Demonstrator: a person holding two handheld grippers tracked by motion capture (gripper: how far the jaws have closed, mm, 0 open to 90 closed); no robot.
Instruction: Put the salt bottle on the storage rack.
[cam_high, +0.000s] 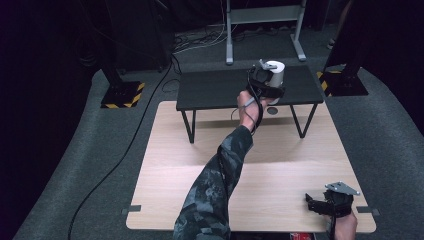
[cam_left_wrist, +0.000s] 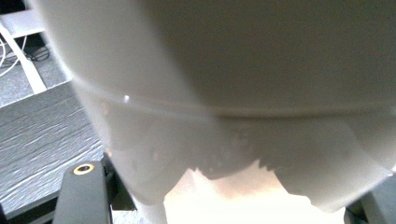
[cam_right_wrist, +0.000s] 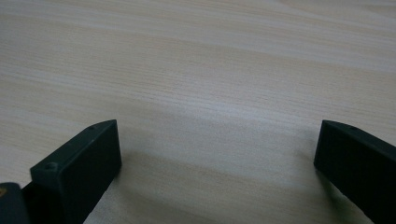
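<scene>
A pale wooden table (cam_high: 280, 180) carries a small black table (cam_high: 215, 90) at its far end. The left gripper (cam_high: 270, 80), at the end of an outstretched camouflage sleeve (cam_high: 215, 190), is clamped on a white cup (cam_left_wrist: 224, 93), holding it over the black table's right part. The right gripper (cam_high: 325, 202) rests at the near right corner, its jaws spread wide with nothing but bare wood between them.

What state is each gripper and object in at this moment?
Left gripper: shut on the white plastic cup, above the black shelf.
White plastic cup: held, lifted or resting cannot be told.
Right gripper: open, empty, low over the light wooden table.
Black shelf: standing on the table.
</scene>
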